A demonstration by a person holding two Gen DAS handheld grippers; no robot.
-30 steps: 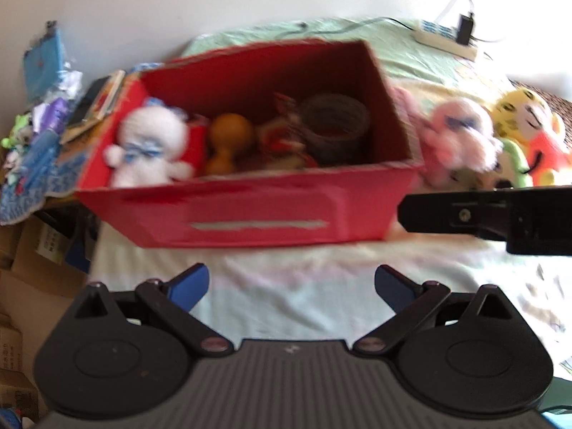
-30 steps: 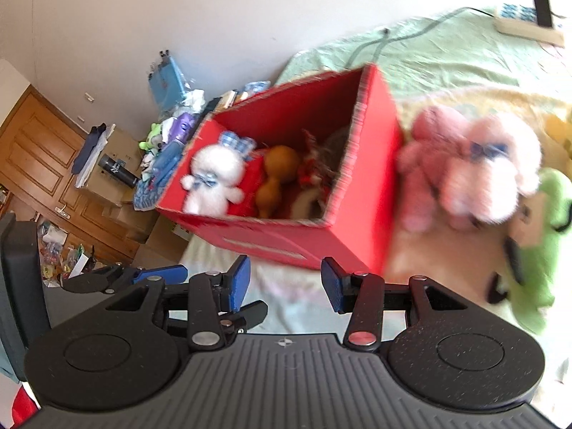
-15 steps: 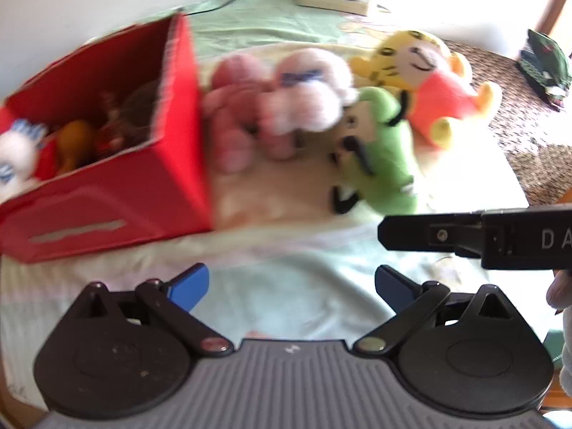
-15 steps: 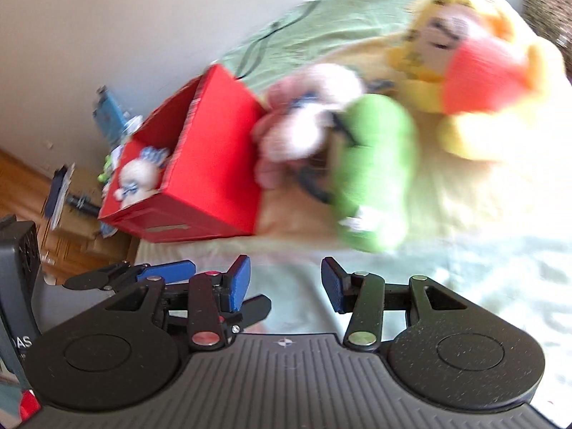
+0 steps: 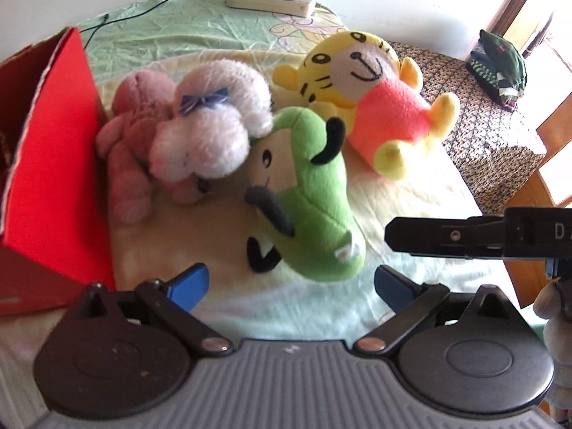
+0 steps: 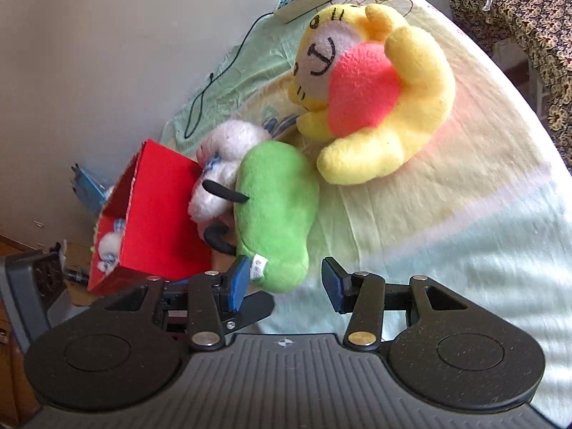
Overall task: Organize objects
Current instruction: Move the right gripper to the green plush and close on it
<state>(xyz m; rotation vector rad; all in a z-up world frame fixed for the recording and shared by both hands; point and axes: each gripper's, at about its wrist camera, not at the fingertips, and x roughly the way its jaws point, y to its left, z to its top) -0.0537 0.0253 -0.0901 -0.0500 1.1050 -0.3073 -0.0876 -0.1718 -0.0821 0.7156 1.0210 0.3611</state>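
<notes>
Both grippers are swinging away from the red box [image 5: 53, 164] toward the green plush [image 5: 314, 207]. The left gripper [image 5: 291, 280] and right gripper [image 6: 286, 282] are holding their jaws spread, empty.

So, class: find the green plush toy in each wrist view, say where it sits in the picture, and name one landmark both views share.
Left wrist view: the green plush toy lies at centre, just beyond the open left gripper.
Right wrist view: it lies left of centre, its near end between the fingers of the open right gripper.
Shared landmark: the red box, left of the toy in both.
</notes>
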